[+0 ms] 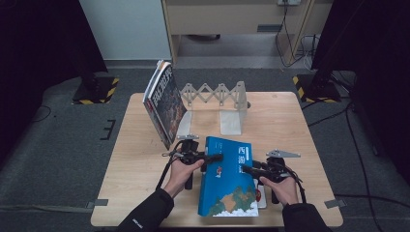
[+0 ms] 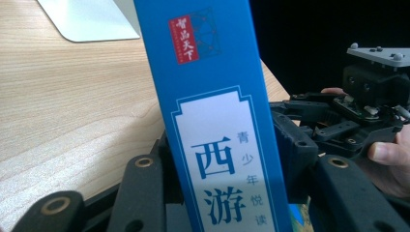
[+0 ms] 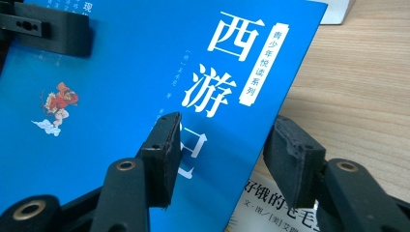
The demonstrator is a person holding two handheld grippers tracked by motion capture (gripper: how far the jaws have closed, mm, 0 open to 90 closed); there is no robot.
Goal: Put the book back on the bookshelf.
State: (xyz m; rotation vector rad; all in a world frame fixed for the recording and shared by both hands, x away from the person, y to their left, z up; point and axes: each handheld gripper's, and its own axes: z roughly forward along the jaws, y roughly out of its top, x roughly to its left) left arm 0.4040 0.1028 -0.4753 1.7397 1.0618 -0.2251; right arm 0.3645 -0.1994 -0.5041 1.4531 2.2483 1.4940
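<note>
Blue book (image 1: 228, 180), lying at the table's (image 1: 145, 159) six o'clock edge with long axis twelve-to-six, is clamped at its spine by the left gripper (image 1: 216, 156), while its three o'clock edge is straddled, ungripped, by the parted right gripper (image 1: 245, 169).

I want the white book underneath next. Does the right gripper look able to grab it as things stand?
Probably not yet: the blue book covers most of the white book, leaving just a strip bare, and the right gripper has its open jaws astride the blue book's edge.
</note>
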